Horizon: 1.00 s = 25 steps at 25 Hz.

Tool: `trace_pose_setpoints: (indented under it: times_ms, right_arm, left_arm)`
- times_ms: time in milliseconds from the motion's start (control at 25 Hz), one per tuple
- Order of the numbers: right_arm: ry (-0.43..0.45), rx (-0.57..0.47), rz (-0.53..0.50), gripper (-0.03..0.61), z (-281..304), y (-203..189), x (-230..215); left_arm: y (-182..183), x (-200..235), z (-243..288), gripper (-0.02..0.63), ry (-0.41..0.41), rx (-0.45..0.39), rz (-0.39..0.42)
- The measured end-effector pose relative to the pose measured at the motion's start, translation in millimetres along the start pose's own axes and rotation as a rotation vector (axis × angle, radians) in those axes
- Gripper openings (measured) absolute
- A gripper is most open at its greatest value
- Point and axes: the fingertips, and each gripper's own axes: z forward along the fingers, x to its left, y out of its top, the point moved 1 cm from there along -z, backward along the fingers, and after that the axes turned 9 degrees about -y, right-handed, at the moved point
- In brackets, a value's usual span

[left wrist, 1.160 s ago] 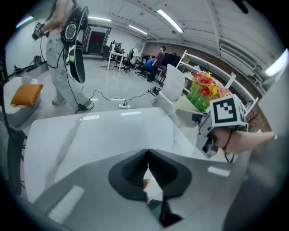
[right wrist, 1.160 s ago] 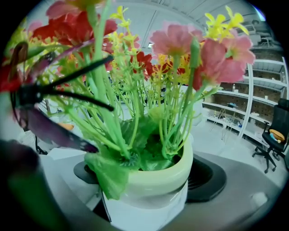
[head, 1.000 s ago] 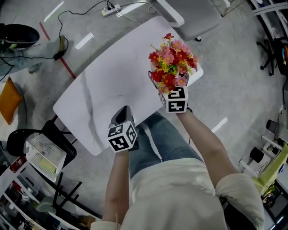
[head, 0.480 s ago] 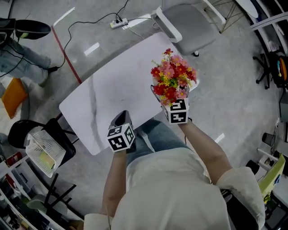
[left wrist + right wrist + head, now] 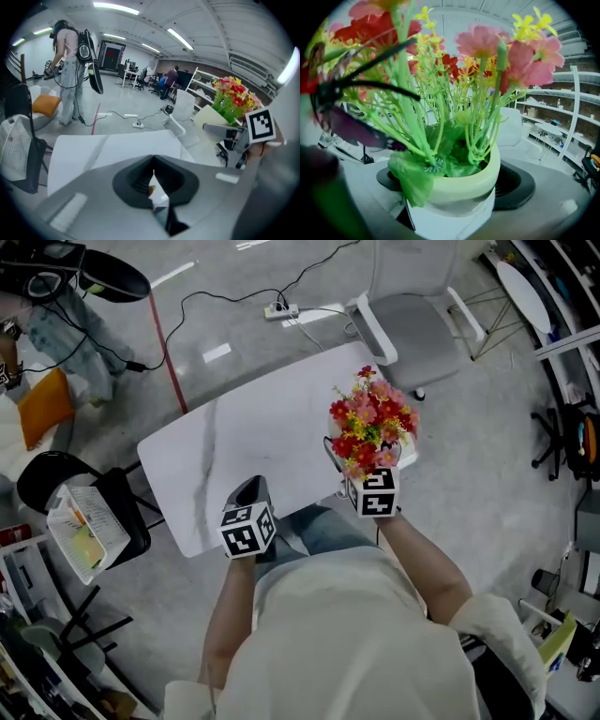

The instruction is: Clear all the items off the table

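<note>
Right gripper (image 5: 373, 472) pinches flower pot (image 5: 461, 190), centre right, at white table (image 5: 253, 442) corner. Left gripper (image 5: 251, 489) pressed together (nothing between jaws), lower centre, at table's near edge.

- Grey swivel chair (image 5: 419, 317): standing at the top of the head view.
- White power strip (image 5: 279, 309): lying on the floor (image 5: 487, 474) just left of that chair.
- Red tape line (image 5: 165, 345): running across the floor further left.
- Orange cushion (image 5: 47, 407): lying at the far left.
- White wire basket (image 5: 84, 532): sitting on a black chair (image 5: 131, 521).
- Person (image 5: 70, 70): standing in the background.
</note>
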Motion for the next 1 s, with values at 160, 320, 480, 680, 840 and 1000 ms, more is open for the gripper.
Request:
trace_pose_setpoints:
  times_ms: [160,320,480,680,840,1000]
  right_arm:
    - [0.04,-0.033,-0.032,0.529,-10.2,24.5,19.2]
    - [0.094,-0.035,-0.066,0.529,-13.7,29.7,44.2]
    - [0.17,-0.034,-0.125,0.529,-19.2,35.9,77.0]
    - [0.269,-0.057,-0.191,0.529,-27.7,47.4,129.6]
    - [0.326,-0.057,-0.212,0.529,-34.9,47.8,184.1]
    - [0.391,-0.049,-0.239,0.529,-46.7,47.6,239.4]
  left_arm:
    - [1.5,12.5,-16.2,0.008,0.036,-0.036,-0.031]
    - [3.4,27.1,-33.6,0.008,0.073,-0.073,-0.063]
    - [1.7,44.8,-54.6,0.008,0.115,-0.116,-0.103]
    - [-0.8,75.2,-90.5,0.009,0.169,-0.181,-0.163]
    - [-12.8,107.5,-126.5,0.008,0.201,-0.202,-0.187]
    - [-28.5,139.9,-163.9,0.008,0.239,-0.229,-0.231]
